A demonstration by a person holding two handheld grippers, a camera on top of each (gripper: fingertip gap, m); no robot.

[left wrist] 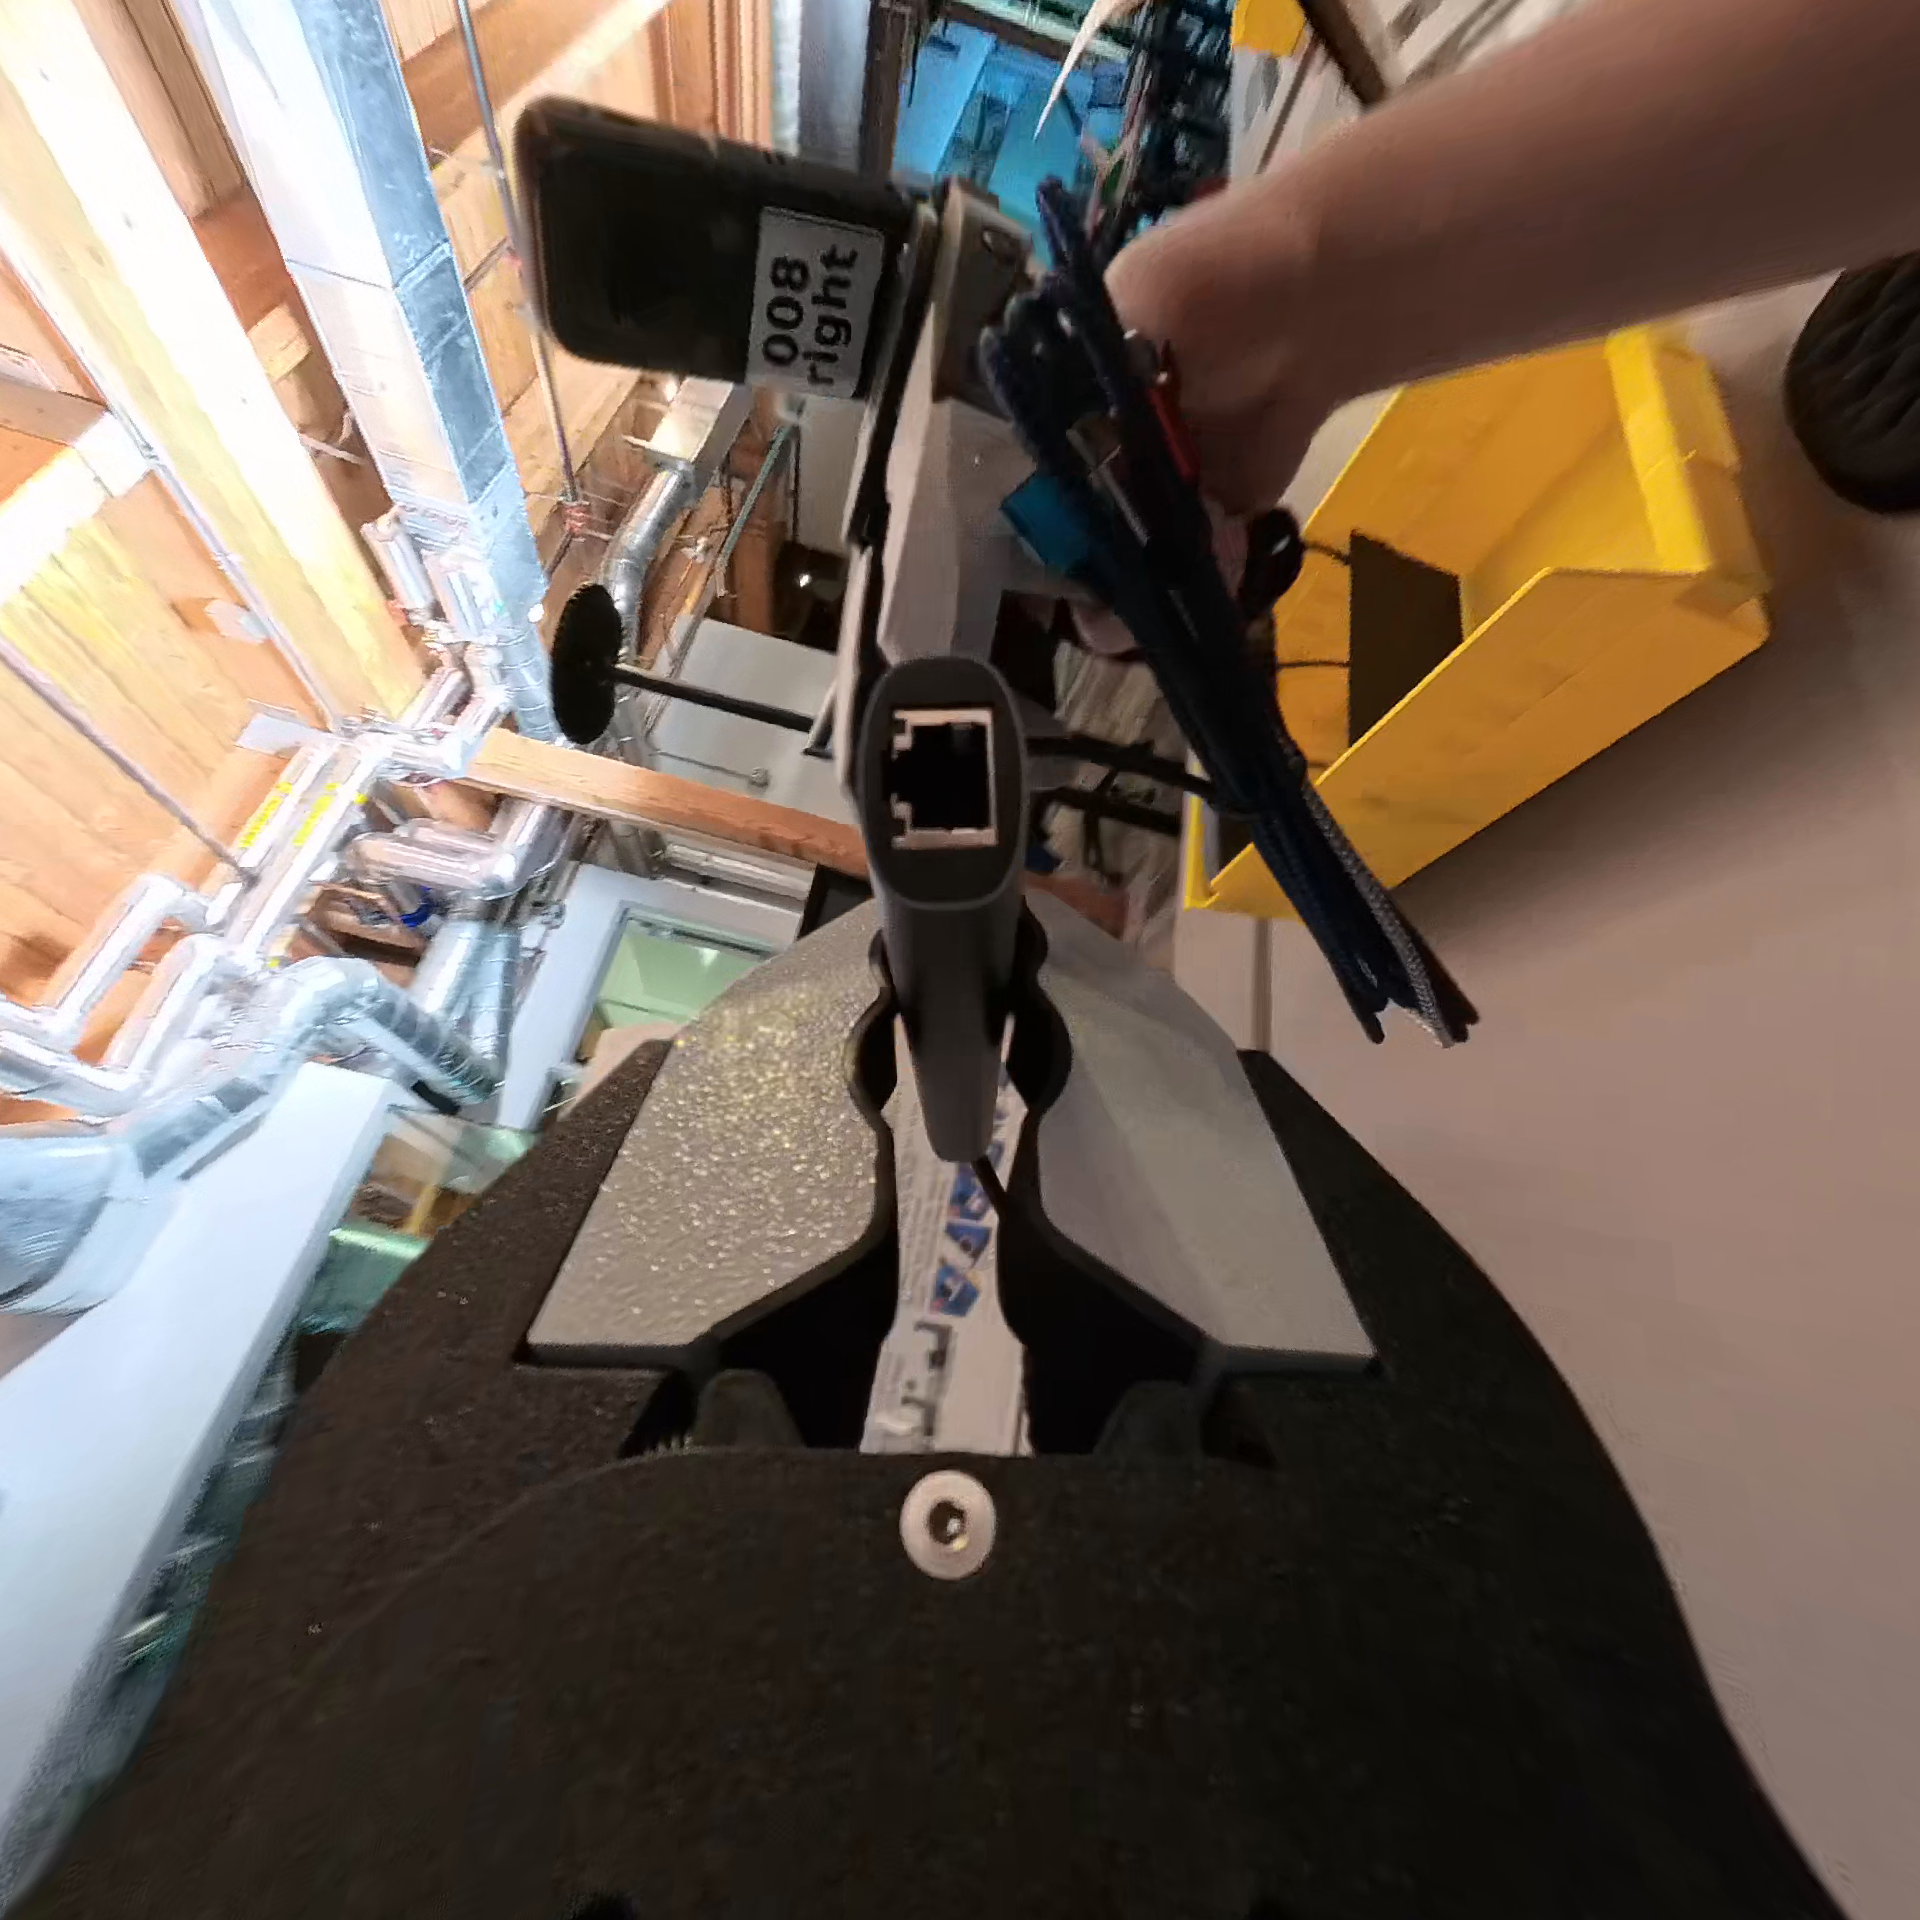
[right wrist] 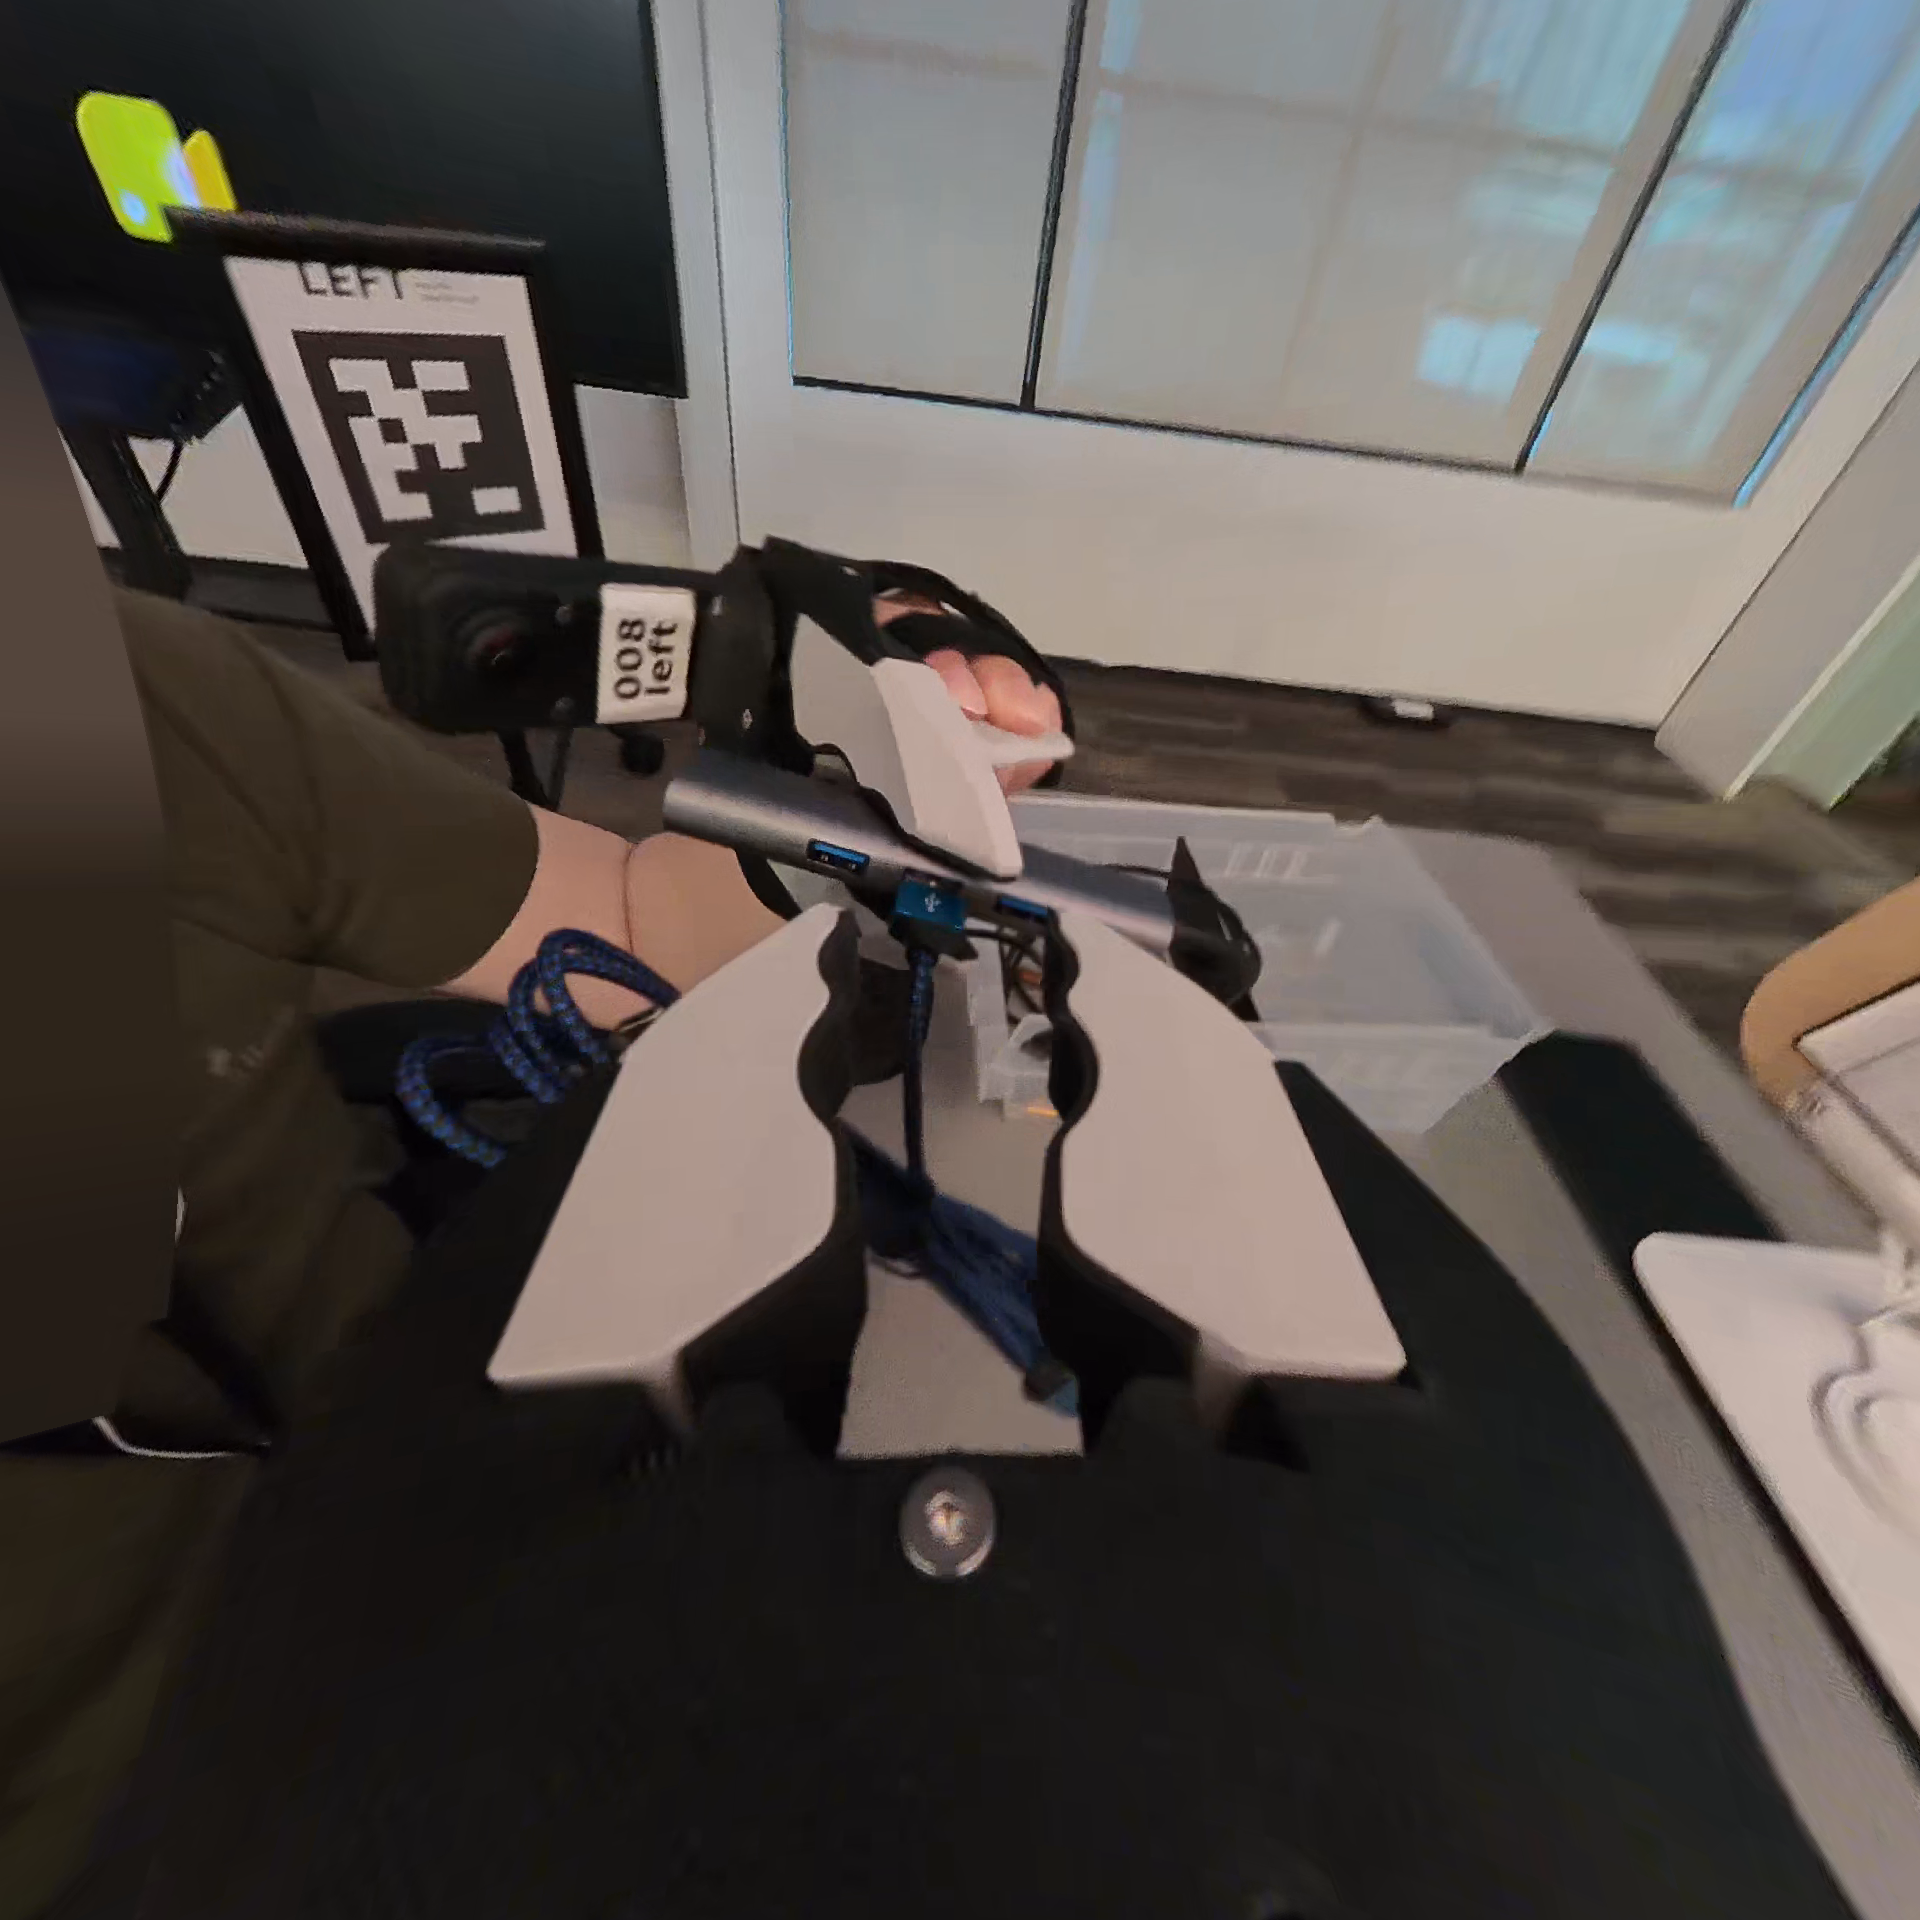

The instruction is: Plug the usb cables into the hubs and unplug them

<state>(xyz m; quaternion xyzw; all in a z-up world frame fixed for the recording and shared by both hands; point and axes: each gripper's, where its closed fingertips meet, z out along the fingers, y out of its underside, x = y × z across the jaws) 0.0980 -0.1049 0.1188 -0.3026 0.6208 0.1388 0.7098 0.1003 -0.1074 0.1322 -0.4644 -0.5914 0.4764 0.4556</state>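
My left gripper [left wrist: 956, 966] is shut on a grey USB hub [left wrist: 940, 790], seen end-on with a square socket facing the camera. In the right wrist view the hub [right wrist: 748, 816] is a long grey bar held level by the left gripper's white finger [right wrist: 935, 769]. A blue USB plug [right wrist: 930, 904] sits in a port on the hub's side, between two empty blue ports. My right gripper [right wrist: 951, 935] is open just below the plug, its fingertips either side and not touching. The blue braided cable [right wrist: 920, 1049] runs down between the fingers and coils [right wrist: 520, 1039] at the left.
A yellow bin [left wrist: 1507, 623] stands on the pale table beyond a hand holding a bundle of dark braided cables [left wrist: 1247, 727]. A clear plastic box [right wrist: 1351, 935] lies behind the hub. A white tray [right wrist: 1818, 1403] is at the right, and a framed marker sign [right wrist: 416, 416] at the back left. The tips of both grippers are at nearly the same place.
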